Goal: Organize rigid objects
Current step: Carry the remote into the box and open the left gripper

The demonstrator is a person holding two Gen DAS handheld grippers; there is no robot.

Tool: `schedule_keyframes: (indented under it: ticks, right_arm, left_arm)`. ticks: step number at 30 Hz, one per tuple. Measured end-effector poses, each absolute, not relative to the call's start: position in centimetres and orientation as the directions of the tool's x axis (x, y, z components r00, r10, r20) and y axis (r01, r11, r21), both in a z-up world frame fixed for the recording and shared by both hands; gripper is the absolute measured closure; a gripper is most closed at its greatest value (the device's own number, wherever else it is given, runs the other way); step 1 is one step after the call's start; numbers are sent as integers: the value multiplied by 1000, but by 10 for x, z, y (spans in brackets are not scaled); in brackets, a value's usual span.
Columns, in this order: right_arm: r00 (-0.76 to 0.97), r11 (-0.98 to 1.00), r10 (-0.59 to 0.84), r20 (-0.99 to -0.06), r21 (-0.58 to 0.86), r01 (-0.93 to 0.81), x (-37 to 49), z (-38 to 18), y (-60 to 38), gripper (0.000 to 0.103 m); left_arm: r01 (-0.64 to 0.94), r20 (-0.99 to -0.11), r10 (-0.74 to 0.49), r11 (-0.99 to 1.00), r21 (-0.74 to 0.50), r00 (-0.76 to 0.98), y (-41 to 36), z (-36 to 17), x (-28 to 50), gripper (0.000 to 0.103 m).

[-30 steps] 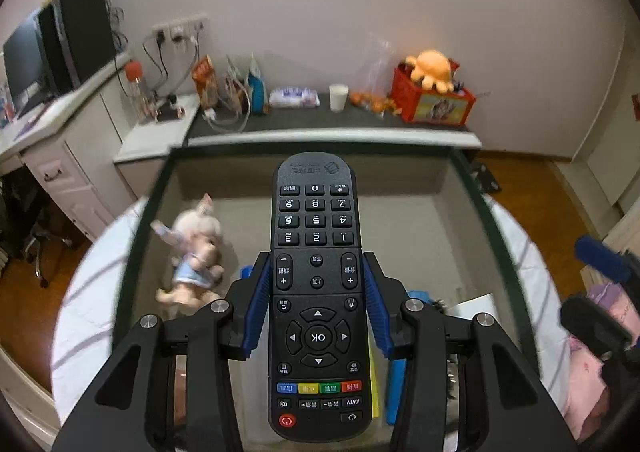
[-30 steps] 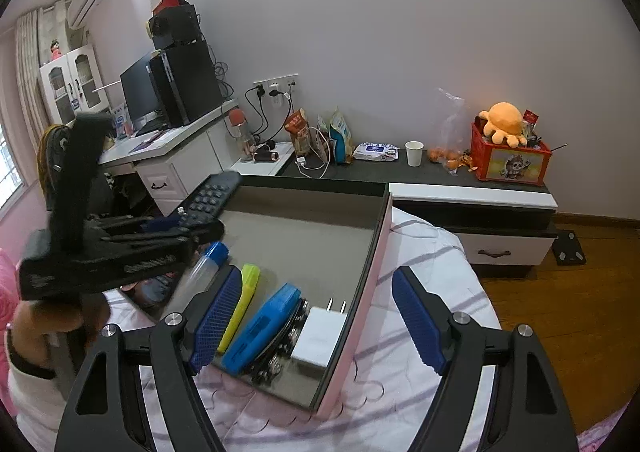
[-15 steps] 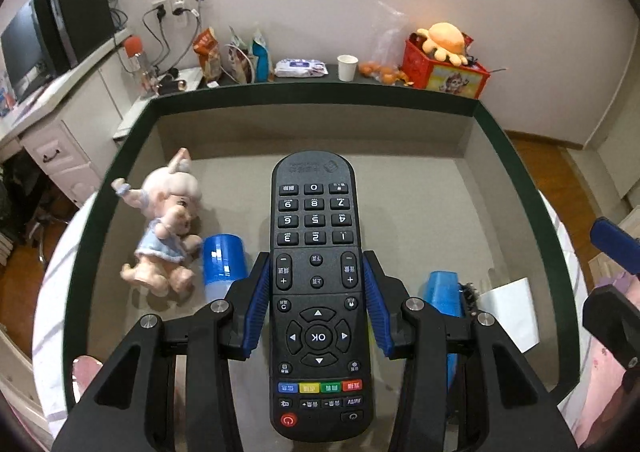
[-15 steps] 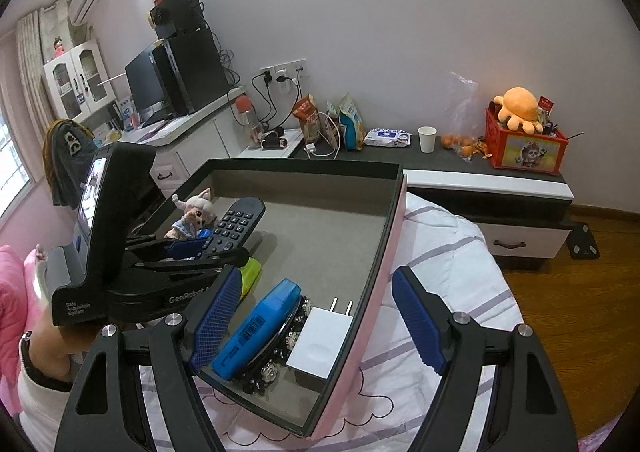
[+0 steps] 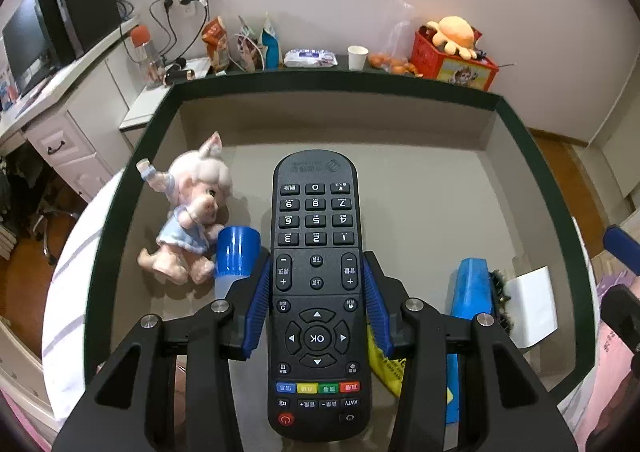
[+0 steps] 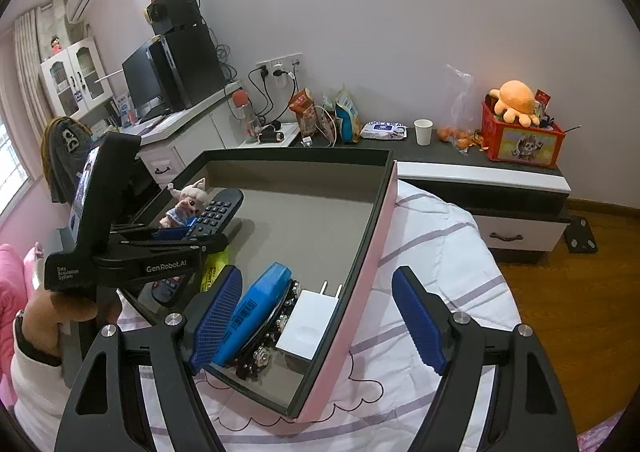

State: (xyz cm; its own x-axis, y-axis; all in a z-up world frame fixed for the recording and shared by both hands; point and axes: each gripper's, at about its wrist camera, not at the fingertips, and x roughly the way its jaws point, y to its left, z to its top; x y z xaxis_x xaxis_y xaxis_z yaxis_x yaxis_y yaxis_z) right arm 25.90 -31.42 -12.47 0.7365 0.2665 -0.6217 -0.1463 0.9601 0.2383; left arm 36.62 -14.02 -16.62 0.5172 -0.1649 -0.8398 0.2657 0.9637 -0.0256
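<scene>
The left gripper [image 5: 316, 316], fingers clamped on the remote [image 5: 316, 292], has sunk into the box [image 5: 332, 86] beside the doll [image 5: 188, 212]; release looks next. Right gripper [image 6: 316, 316] hangs released.

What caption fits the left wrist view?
Left gripper clamps a black remote control above the open box, beside a pig figurine and blue-capped bottle.

The box [image 6: 362, 252] holds one remote [image 5: 316, 292], one pig doll [image 5: 188, 212], one blue-capped bottle [image 5: 236, 252], one charger [image 6: 308, 324], one yellow pack [image 5: 386, 366].
</scene>
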Motion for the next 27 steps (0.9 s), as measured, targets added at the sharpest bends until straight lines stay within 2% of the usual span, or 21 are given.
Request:
schedule_keyframes:
  ticks: [5,8,12,19,22,24,25,27]
  right_arm:
    - [730,959,270,-627,239,-149,261,-127,-315,24]
    - [730,959,271,-628,241,-149,261,-127,-316,24]
    - [727,960,270,-632,239,-148,261,-126,-315,24]
    - [714,960,275,-644,221,-170,262,-125,-305,24]
    - [709,959,280,-647,222,-175,261,-125,-301,24]
    - [709,960,277,-648,217,-177,260,-124,-299,24]
    - [708,960,277,-650,217,-176,260,-124,-298,24]
    - [706,961,274,-653,212,-177,259,-123,-297,24]
  left_arm:
    - [286,-852,-185,957,-43,490,-154,-175,362,64]
    - [292,-850,-168,956,-17,500,-163,-176,357,64]
    - [285,-852,-182,958,-41,490,-160,-175,356,63]
    - [266,-846,-151,964,-11,512,-145,-166,347,41]
    - [274,-850,-158,962,-17,502,-143,-161,345,40]
    - [283,-850,-173,959,-30,498,-141,-156,342,31]
    - [293,-849,-184,956,-36,495,-140,-154,340,20]
    - [276,-835,-109,960,53,540,-139,-148,336,17]
